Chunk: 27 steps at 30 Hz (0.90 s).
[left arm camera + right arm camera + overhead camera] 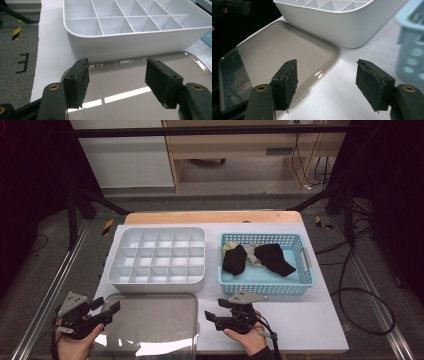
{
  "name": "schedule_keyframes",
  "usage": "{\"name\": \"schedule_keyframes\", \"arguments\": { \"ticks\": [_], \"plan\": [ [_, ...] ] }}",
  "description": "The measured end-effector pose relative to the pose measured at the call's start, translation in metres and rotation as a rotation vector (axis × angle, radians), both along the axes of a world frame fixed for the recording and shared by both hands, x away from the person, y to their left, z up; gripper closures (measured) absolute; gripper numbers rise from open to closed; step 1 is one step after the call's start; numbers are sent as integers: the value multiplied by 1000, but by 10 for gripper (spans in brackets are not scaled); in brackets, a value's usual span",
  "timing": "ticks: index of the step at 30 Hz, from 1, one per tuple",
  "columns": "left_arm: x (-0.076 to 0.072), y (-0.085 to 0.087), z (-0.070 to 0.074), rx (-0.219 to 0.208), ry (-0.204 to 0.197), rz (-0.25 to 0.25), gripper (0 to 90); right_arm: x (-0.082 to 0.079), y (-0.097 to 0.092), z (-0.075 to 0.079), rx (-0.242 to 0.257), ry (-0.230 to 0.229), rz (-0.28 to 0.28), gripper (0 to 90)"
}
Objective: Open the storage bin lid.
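Observation:
A flat, clear grey lid (147, 322) lies at the table's front edge, just in front of a white box (157, 255) divided into several empty compartments. My left gripper (106, 306) hovers at the lid's left end, open, with nothing between its jaws. In the left gripper view the left gripper (116, 82) points over the lid (125, 75) toward the box wall (135, 42). My right gripper (215, 310) is open and empty beside the lid's right end. In the right gripper view the right gripper (327, 82) frames the lid's corner (274, 47) and the box (342, 22).
A light blue perforated basket (265, 285) stands right of the white box, holding two black cloth pieces (235, 259) (274, 258) over a pale one. The basket's side (412, 50) is close on the right in the right gripper view. Bare white tabletop (310, 320) lies front right.

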<state>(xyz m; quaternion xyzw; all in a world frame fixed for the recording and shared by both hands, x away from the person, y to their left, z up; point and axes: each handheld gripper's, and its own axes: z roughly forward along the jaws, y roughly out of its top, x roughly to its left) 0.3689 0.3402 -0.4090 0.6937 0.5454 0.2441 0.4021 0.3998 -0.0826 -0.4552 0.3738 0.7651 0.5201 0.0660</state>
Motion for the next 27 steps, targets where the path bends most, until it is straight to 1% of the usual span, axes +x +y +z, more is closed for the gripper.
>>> {"name": "schedule_keyframes", "arguments": {
  "ticks": [2, 4, 6, 8, 9, 13, 15, 16, 18, 20, 21, 22, 23, 25, 27],
  "plan": [
    [3, -4, 0, 6, 2, -6, 339, 1, -6, 3, -2, -16, 0, 315],
    [6, -7, 0, -5, -5, -12, 336, 1, -14, 6, -2, -24, -10, 308],
    [8, -9, 0, -14, -7, -22, 332, 2, -22, 9, 5, -27, -28, 304],
    [10, -11, -1, -15, -14, -18, 328, 3, -31, 13, 6, -41, -47, 298],
    [11, -12, -1, -26, -15, -20, 327, 3, -36, 15, 10, -43, -58, 296],
    [13, -13, -2, -33, -23, -27, 322, 5, -58, 25, 5, -73, -106, 284],
    [13, -13, -2, -23, -28, -24, 322, 6, -70, 30, 11, -81, -133, 282],
    [13, -12, -3, -19, -32, -20, 320, 6, -78, 33, 17, -92, -148, 281],
    [13, -11, -4, -24, -34, -19, 320, 7, -90, 37, 23, -106, -170, 280],
    [13, -9, -6, -20, -32, -11, 320, 7, -102, 42, 23, -110, -189, 281],
    [13, -8, -7, -19, -30, -7, 319, 7, -114, 46, 13, -125, -217, 289],
    [13, -7, -7, -17, -30, -5, 319, 7, -114, 46, 13, -125, -217, 289],
    [13, -6, -8, -13, -29, -3, 319, 7, -120, 47, 10, -132, -226, 292],
    [13, -4, -9, -16, -31, 6, 319, 9, -129, 49, 3, -127, -240, 300],
    [12, -2, -9, -27, -29, 11, 320, 13, -139, 53, -15, -127, -249, 307]
  ]
}}
